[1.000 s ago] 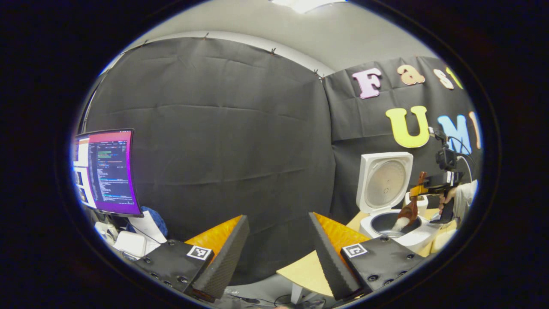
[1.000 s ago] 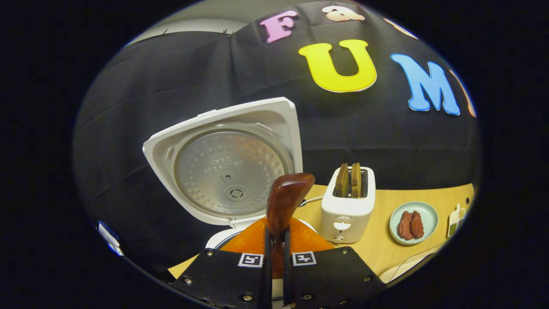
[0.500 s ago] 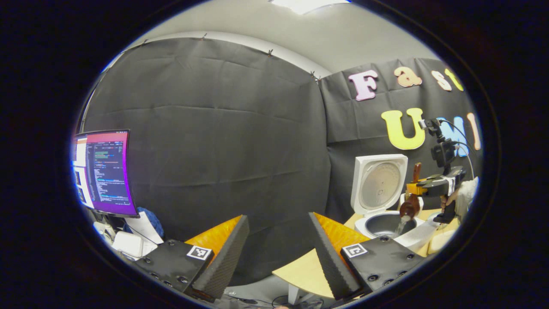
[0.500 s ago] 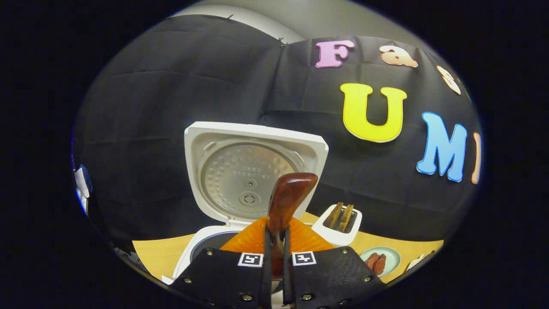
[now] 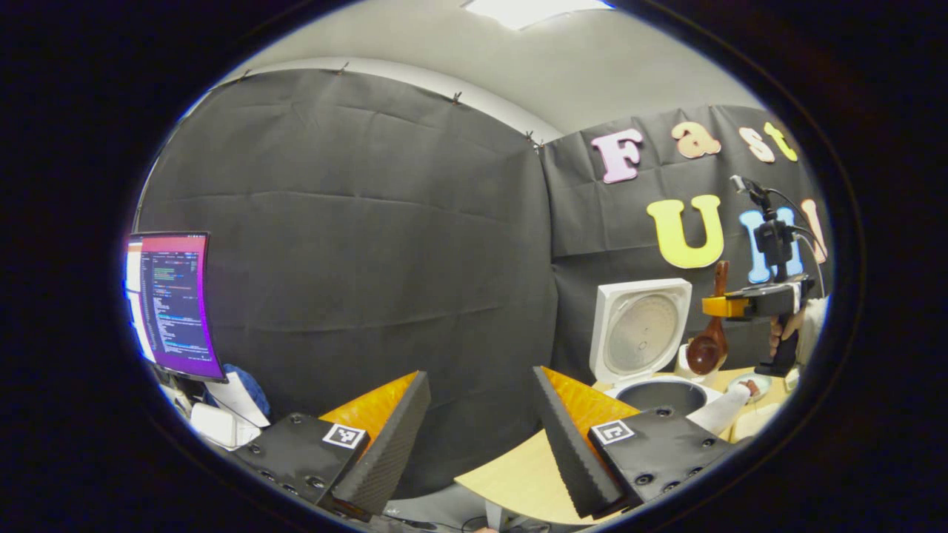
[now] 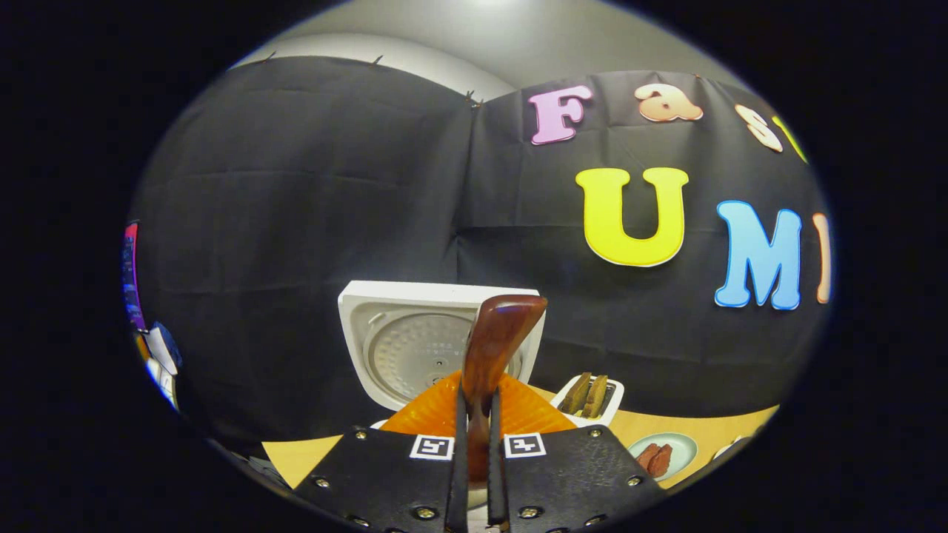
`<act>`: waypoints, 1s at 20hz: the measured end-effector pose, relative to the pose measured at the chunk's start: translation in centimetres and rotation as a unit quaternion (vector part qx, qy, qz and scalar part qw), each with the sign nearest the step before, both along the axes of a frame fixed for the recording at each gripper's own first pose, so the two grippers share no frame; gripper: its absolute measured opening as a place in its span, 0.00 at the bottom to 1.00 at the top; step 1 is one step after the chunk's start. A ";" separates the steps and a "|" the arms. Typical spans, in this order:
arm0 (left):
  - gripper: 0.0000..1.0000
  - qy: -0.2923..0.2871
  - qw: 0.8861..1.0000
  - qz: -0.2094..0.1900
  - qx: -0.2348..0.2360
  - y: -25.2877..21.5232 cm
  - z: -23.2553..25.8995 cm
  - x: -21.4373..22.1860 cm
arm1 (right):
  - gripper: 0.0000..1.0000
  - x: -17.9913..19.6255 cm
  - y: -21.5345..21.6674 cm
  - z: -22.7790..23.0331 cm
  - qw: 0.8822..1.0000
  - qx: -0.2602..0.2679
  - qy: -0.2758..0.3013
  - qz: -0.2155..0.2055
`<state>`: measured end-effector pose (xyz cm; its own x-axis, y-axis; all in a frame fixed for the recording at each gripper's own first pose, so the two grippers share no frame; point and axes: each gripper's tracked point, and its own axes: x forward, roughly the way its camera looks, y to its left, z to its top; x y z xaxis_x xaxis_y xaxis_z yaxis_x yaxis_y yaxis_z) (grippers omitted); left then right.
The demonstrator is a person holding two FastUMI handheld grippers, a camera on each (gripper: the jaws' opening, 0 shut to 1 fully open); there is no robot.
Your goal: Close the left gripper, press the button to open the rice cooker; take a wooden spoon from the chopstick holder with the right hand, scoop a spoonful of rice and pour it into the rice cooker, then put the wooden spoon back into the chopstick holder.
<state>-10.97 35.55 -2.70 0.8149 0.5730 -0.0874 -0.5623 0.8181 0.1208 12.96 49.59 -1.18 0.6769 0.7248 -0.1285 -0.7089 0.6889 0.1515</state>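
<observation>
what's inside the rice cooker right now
In the left gripper view the rice cooker, lid up, shows only its dark inner pot's upper wall. The rim hides the bottom, so any rice there cannot be seen.

Open pot, upright lid behind

Your way down into the rice cooker (image 5: 655, 394) is open; its raised lid (image 5: 638, 331) blocks the back, and the toaster (image 6: 590, 397) stands just beside it on the table (image 6: 711, 429).

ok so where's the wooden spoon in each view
Left gripper view: wooden spoon at far right, hanging bowl-down from the right gripper above the rice cooker.
Right gripper view: its handle stands bottom centre, clamped between the fingers.
Shared landmark: the cooker's raised lid.
</observation>
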 end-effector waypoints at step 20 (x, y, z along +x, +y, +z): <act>0.99 -0.029 0.985 -0.169 -0.026 -16.8 1.5 13.3 | 0.11 4.3 -29.9 -0.5 0.976 0.024 0.051 -0.208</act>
